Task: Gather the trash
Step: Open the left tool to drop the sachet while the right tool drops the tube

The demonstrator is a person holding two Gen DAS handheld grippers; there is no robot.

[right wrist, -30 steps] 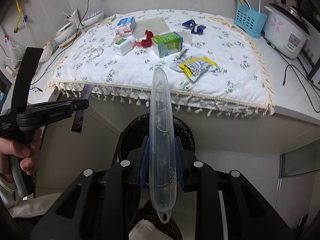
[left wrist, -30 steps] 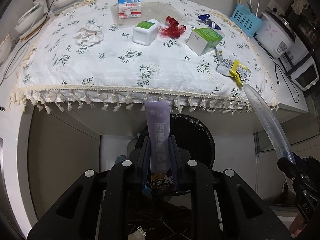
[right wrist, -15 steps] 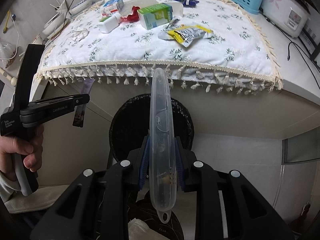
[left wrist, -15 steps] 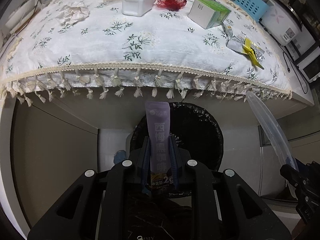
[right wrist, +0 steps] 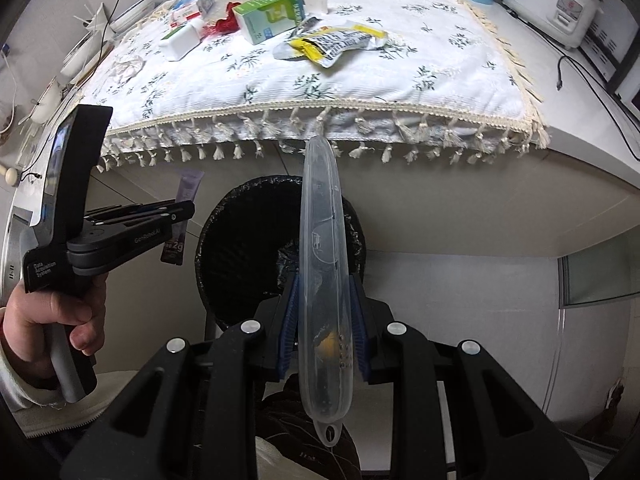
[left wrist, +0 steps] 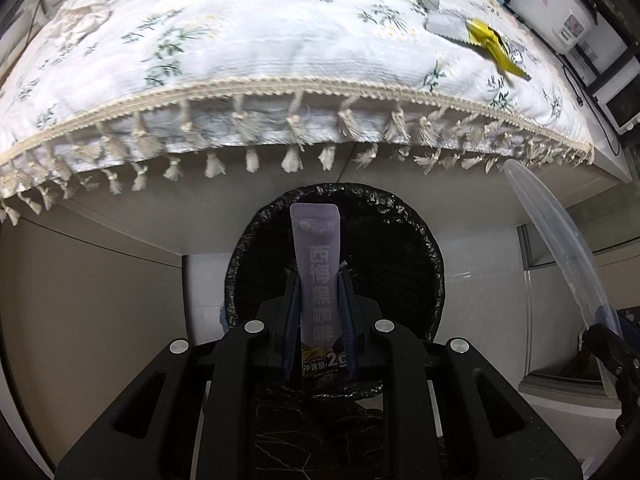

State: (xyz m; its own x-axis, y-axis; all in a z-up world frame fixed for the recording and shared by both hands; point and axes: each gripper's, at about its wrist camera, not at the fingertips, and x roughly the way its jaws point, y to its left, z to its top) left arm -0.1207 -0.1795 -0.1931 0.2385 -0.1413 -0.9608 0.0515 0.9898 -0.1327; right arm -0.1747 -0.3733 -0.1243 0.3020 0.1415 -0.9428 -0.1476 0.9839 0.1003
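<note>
Two grippers: both clamped on trash.
Left gripper (left wrist: pixel 318 312): purple sachet (left wrist: pixel 318 276).
Right gripper (right wrist: pixel 325 316): clear plastic case (right wrist: pixel 322 264).
Bin (right wrist: pixel 236 240): black liner, contents unclear.

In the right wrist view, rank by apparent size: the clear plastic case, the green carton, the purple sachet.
1. Clear plastic case, largest, though it is nearest the camera.
2. Green carton.
3. Purple sachet, partly hidden by the left gripper, so unsure against the carton.

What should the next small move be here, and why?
Probably open the left gripper to drop the purple sachet: its jaws are shut on it, and the black bin appears to lie right below. The right gripper, holding the clear case, could follow.
</note>
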